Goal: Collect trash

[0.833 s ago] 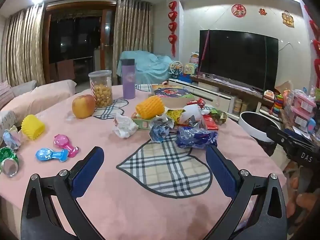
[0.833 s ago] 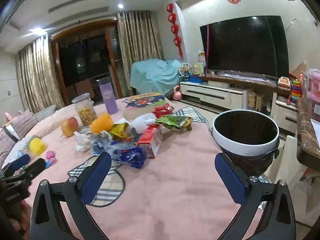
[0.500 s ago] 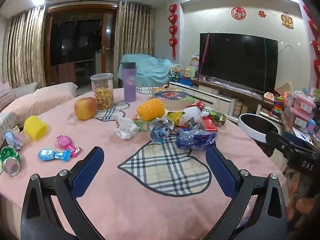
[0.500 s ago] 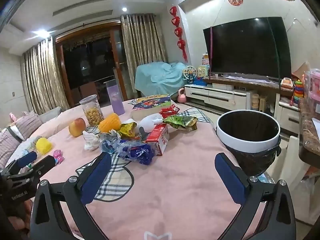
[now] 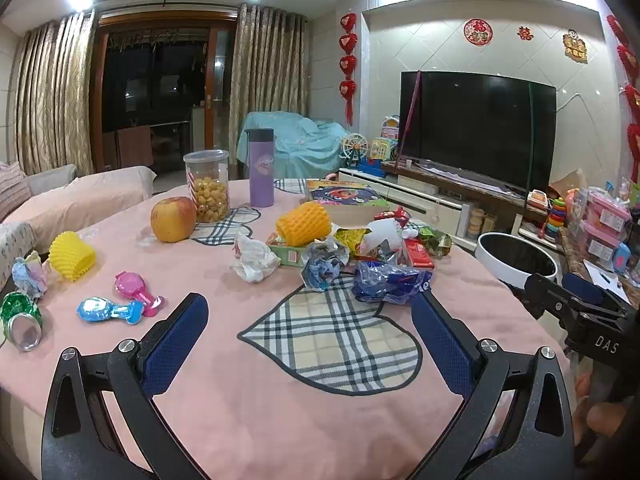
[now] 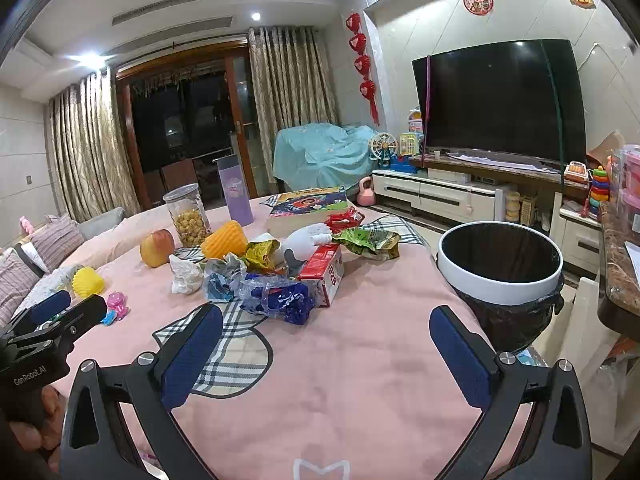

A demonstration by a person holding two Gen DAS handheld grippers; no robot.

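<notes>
A pile of trash lies mid-table on the pink cloth: a blue plastic wrapper (image 5: 390, 282) (image 6: 280, 298), a crumpled blue-white paper (image 5: 323, 264), a white tissue (image 5: 254, 258) (image 6: 185, 274), a red carton (image 6: 325, 270) and a green snack bag (image 6: 370, 240). A white-rimmed bin (image 6: 500, 256) (image 5: 516, 260) with a black liner stands off the table's right edge. My left gripper (image 5: 310, 320) is open and empty above the plaid patch, short of the pile. My right gripper (image 6: 326, 332) is open and empty, between pile and bin.
An apple (image 5: 173, 219), a snack jar (image 5: 207, 186), a purple bottle (image 5: 261, 168), orange (image 5: 305, 224) and yellow (image 5: 72, 255) foam nets, a book (image 6: 308, 204), small toys (image 5: 110, 310) and a green can (image 5: 21, 320) sit on the table. A TV stands behind.
Both grippers rose and drew back slightly; the table contents sit lower and nearer in view. Nothing on the table moved. Both stay open.
</notes>
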